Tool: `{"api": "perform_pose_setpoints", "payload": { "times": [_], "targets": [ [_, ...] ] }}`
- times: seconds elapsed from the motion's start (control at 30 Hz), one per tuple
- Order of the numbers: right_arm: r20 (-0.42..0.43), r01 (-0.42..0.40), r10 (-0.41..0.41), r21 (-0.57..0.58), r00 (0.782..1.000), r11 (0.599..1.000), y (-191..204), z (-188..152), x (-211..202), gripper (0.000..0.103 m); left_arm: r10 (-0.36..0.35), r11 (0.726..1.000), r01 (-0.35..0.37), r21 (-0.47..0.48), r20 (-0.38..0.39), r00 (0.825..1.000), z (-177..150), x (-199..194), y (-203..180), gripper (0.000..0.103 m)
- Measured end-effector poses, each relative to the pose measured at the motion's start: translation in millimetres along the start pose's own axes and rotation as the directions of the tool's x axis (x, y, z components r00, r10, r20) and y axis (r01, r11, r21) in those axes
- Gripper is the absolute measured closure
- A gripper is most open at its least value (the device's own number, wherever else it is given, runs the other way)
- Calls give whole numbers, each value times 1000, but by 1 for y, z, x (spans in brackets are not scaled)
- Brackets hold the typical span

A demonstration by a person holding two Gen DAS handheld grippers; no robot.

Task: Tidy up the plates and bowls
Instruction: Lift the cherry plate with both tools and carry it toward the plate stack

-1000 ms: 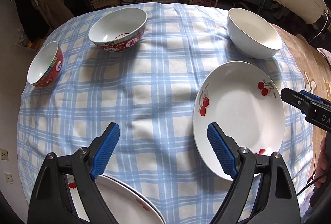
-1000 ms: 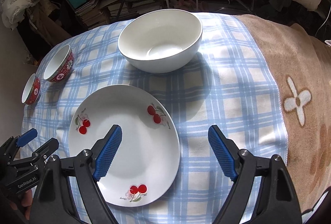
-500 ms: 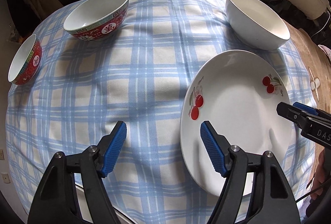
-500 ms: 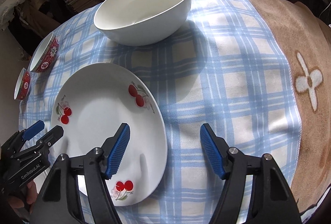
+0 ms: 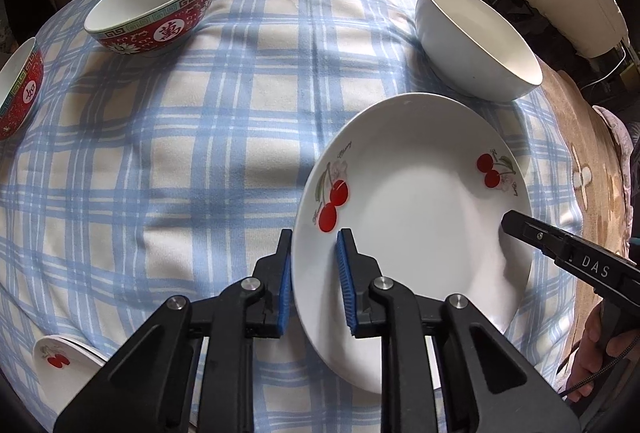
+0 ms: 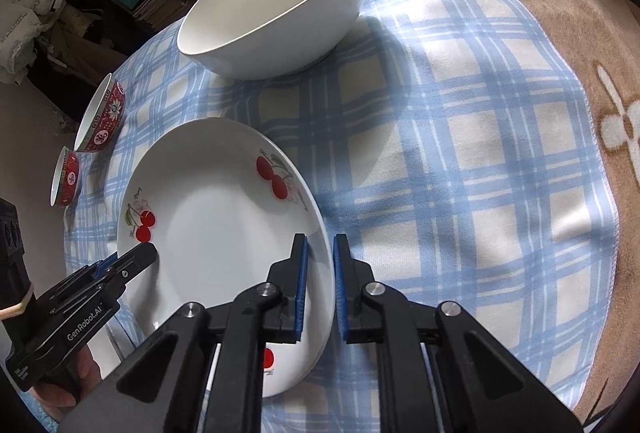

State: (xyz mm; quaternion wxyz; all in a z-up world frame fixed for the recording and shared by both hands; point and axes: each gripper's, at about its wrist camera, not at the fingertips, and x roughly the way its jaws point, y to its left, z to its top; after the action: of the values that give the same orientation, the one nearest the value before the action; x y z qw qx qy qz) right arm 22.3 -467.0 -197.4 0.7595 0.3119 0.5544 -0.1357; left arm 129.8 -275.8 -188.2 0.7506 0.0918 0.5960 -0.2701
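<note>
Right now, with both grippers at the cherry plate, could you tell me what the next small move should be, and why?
Probably lift the cherry plate straight up, both sides together. The left gripper and right gripper each straddle opposite rims with jaws closed in, and another plate waits near the table's edge, likely the stack.

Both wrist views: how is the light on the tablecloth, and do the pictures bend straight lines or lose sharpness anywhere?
Left wrist view: sun and soft shadow patches lie on the tablecloth, its checks bow outward, corners are dark, and the cherry plate is bright but sharp. Right wrist view: the white bowl casts a broad shadow to its right, and the checks curve toward the edges.
</note>
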Motion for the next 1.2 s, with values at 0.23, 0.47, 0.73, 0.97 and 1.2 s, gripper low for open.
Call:
{"api": "perform_pose_setpoints", "payload": {
  "times": [0.23, 0.47, 0.73, 0.97, 1.2],
  "targets": [
    [11, -8, 8, 1, 1000, 1000, 2, -1, 1, 88, -14, 1000, 14, 1, 11, 1000, -6, -16, 8, 87],
    [4, -24, 24, -29, 1000, 999, 16, -5, 2, 88, 6, 1000, -6, -6, 36, 999, -11, -39, 23, 89],
    [21, -99, 101, -70, 995, 993, 38, -12, -12, 91, 20, 999, -17, -47, 55, 998, -14, -63, 43, 89],
    [28, -103, 108, -146, 994, 984, 74, -23, -17, 92, 49, 996, -43, -84, 76, 996, -26, -86, 69, 88],
    [7, -142, 146, -204, 989, 969, 114, -40, -16, 92, 85, 987, -72, -146, 87, 993, -48, -112, 107, 88]
  ]
}}
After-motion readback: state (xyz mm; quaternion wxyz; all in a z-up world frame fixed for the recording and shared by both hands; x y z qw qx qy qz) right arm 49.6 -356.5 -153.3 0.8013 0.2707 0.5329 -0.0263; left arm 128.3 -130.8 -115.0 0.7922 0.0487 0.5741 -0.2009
